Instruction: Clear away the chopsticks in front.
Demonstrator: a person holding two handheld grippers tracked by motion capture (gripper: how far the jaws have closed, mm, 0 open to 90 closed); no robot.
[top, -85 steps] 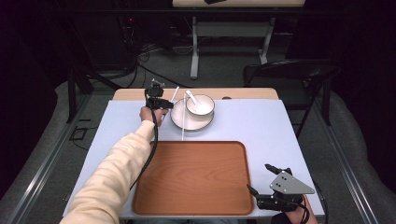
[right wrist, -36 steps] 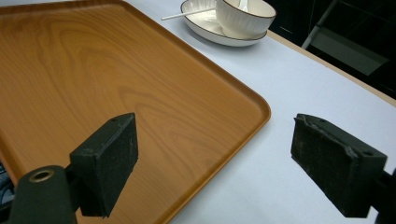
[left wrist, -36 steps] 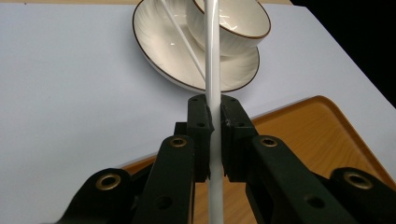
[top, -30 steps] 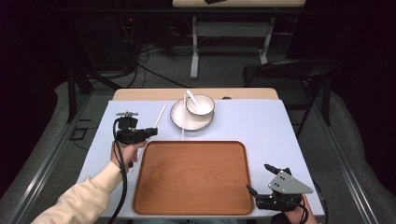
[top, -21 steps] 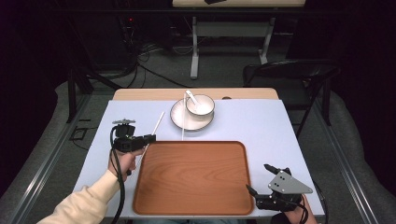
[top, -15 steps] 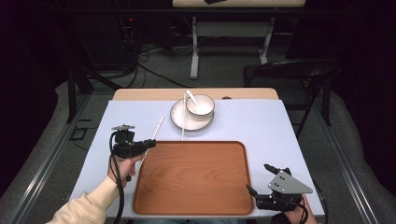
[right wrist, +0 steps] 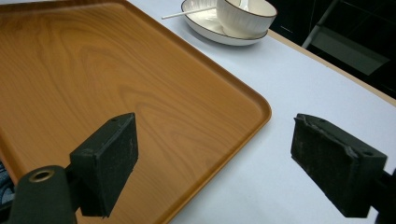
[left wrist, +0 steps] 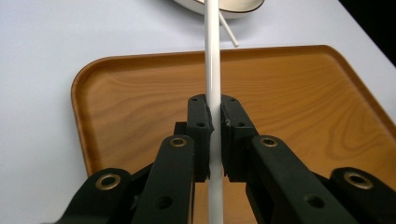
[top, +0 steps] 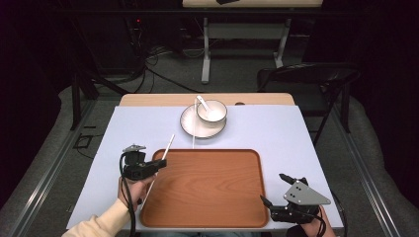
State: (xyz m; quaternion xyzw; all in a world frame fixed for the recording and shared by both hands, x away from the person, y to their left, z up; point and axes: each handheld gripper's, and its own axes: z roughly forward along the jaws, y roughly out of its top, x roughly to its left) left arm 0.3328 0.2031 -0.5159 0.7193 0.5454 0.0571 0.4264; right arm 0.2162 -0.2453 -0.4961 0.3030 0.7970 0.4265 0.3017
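The left gripper [top: 157, 165], fingers clamped on a white chopstick [left wrist: 213, 70], has carried it from the plate [top: 188, 123] to the wooden tray [top: 207, 197]'s left edge; the right gripper [top: 276, 188] waits, fingers apart, on the worktop [top: 276, 128].

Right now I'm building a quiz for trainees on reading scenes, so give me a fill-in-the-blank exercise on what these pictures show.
1. The left tongs are shut on a white ____.
2. The bowl stands on a white ____, beyond the tray.
3. The right tongs are ____, with nothing between their jaws.
4. A white ____ rests inside the bowl.

Missing words: chopstick; plate; open; spoon
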